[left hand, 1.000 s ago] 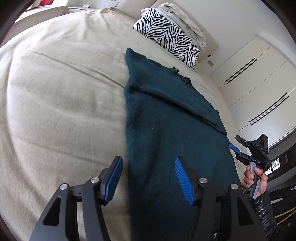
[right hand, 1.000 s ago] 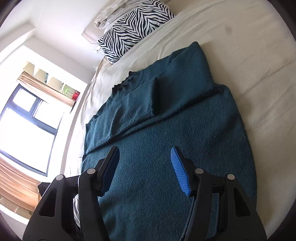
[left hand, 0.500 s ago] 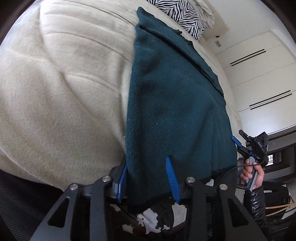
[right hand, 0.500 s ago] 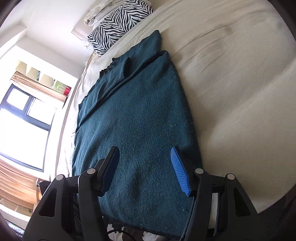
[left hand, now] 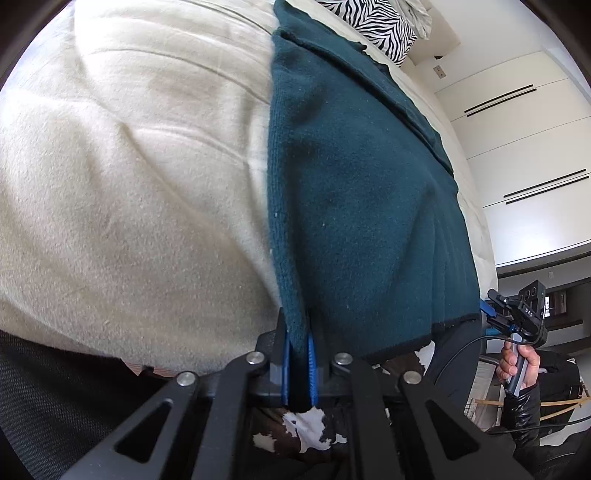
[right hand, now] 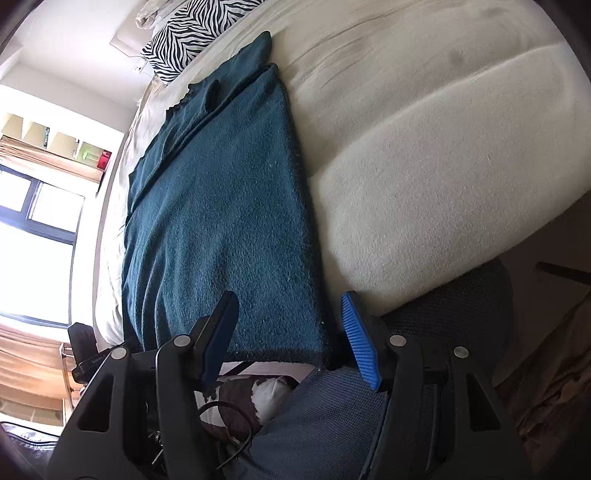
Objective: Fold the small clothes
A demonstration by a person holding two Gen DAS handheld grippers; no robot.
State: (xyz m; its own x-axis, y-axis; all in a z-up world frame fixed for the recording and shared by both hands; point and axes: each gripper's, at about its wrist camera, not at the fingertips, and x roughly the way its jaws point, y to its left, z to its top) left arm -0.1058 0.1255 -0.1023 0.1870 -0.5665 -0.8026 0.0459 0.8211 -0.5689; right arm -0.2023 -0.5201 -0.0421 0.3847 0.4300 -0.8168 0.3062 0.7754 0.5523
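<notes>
Teal sweater (left hand: 354, 206) hem pinched in left gripper (left hand: 297, 354) jaws, right gripper (right hand: 290, 332) jaws agape over corner.

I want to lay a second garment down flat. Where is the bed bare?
The cream bedspread is bare on the sweater's left-claw side, up to the zebra pillow. The strip along its window-side edge is narrow. The near hem, with both claws, is crowded.

Hidden between the blue pads (left hand: 311, 363): the pinched corner of the teal sweater (left hand: 354, 206). Cut off by the top edge: zebra pillow (right hand: 195, 33). Blown out white beyond the window (right hand: 33, 243). Unreadable: clutter under the bed's (right hand: 443, 166) edge.
</notes>
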